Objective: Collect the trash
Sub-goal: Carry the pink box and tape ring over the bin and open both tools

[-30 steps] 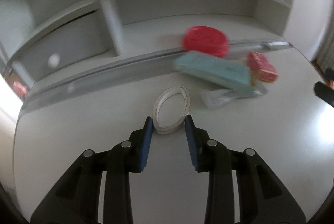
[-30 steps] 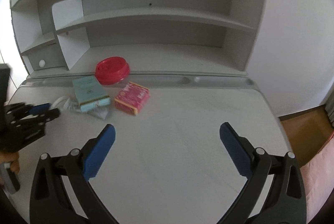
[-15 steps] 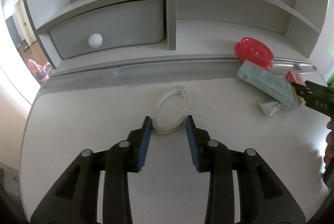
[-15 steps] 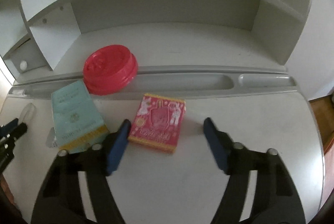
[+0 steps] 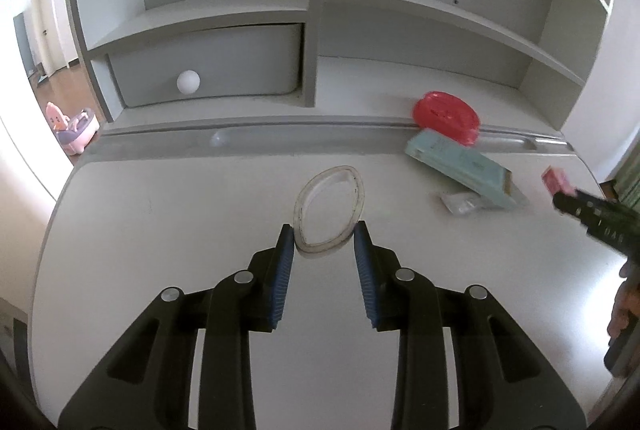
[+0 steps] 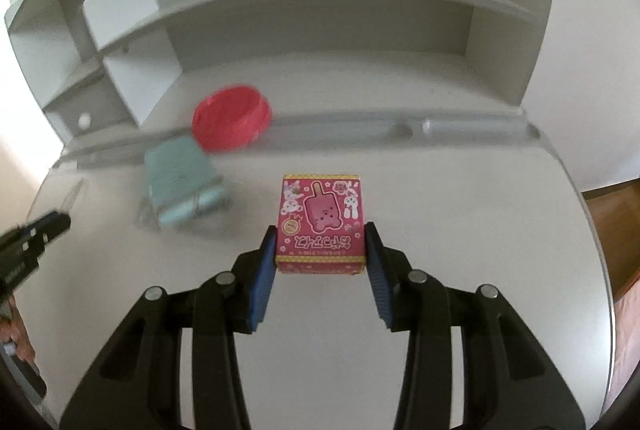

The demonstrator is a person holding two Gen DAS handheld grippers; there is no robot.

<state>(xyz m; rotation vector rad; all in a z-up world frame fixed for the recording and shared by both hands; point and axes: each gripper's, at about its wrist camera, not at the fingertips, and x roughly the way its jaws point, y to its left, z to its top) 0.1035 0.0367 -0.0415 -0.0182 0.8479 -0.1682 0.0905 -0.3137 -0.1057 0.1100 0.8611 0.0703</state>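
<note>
Left wrist view: the left gripper (image 5: 323,226) is closed on the near end of a clear plastic ring (image 5: 329,211), its blue pads (image 5: 285,248) against the rim on both sides; the ring looks squeezed into an oval, so I judge it light, thin and springy, best pinched gently across its rim so it does not pop free. Taking the ring as landmark: beyond it the desk (image 5: 180,230) is bare up to the grooved ledge (image 5: 280,143); to its right lie a teal box (image 5: 460,163) on a crumpled clear wrapper (image 5: 464,201), with a red lid (image 5: 446,115) farther back on the ledge; open room lies to its left.

Right wrist view: the right gripper (image 6: 320,244) stands narrowly open around the near end of a pink carton (image 6: 321,226), both pads beside its side walls; whether they touch yet I cannot tell. The carton is probably light, stiff card that dents if crushed, so its flat sides suit the grip. From the carton, the teal box (image 6: 180,185) lies left, apart; the red lid (image 6: 231,121) back-left; bare desk runs right to the rounded edge (image 6: 576,197).
</note>
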